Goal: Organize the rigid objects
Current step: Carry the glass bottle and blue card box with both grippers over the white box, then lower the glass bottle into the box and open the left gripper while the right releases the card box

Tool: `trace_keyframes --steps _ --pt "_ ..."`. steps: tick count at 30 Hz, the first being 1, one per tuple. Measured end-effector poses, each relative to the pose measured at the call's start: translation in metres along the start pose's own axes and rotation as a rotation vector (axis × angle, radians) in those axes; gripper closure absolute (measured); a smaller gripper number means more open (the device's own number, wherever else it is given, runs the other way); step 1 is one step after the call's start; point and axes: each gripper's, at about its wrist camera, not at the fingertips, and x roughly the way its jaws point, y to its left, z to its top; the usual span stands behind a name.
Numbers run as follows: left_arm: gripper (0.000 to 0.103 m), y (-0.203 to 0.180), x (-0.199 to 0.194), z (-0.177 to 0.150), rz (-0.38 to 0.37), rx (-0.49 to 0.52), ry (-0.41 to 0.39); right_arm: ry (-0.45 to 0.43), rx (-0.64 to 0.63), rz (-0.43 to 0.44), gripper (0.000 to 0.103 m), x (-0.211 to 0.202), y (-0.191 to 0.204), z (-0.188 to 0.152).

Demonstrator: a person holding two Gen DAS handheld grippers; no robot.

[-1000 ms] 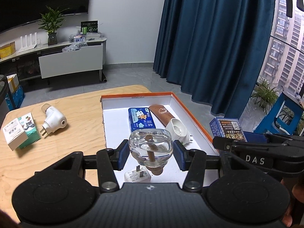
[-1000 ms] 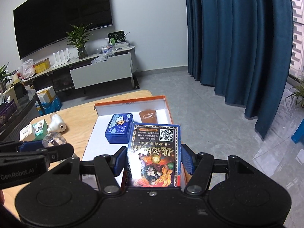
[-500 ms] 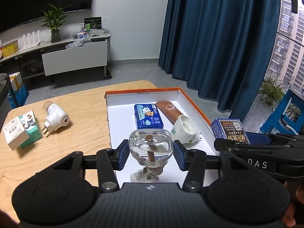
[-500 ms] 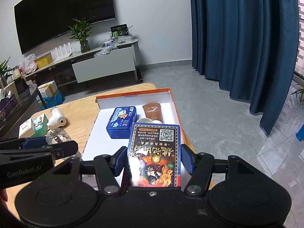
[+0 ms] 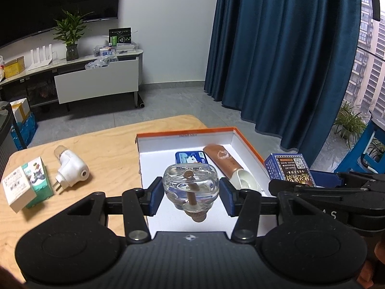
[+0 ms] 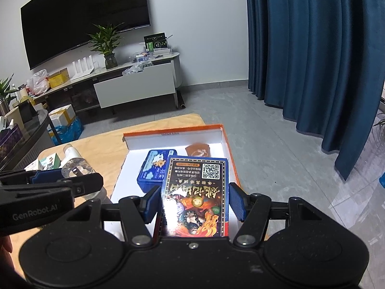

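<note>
Left gripper (image 5: 190, 196) clamps the clear refill bottle (image 5: 190, 189), right gripper (image 6: 195, 203) clamps the card box (image 6: 195, 197); lower each onto bare white floor of the orange-rimmed box (image 5: 247, 144), lower centre, before releasing.

Both tongs now sit higher and farther back from the orange-rimmed box (image 5: 247, 144) – the white plug adapter under the clear bottle (image 5: 190, 187) is hidden, and the box looks smaller, lower in both views.

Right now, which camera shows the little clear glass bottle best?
The left wrist view: the clear bottle sits centered, clamped in the left gripper. The right wrist view catches only part of it, behind that gripper's fingers.
</note>
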Motion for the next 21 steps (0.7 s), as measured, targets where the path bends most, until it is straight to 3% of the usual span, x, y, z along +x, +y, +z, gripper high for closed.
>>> trace_keyframes --steps 21 --pt "0.052 0.006 0.016 0.025 0.008 -0.007 -0.034 -0.013 -0.017 0.004 0.031 0.023 0.000 0.031"
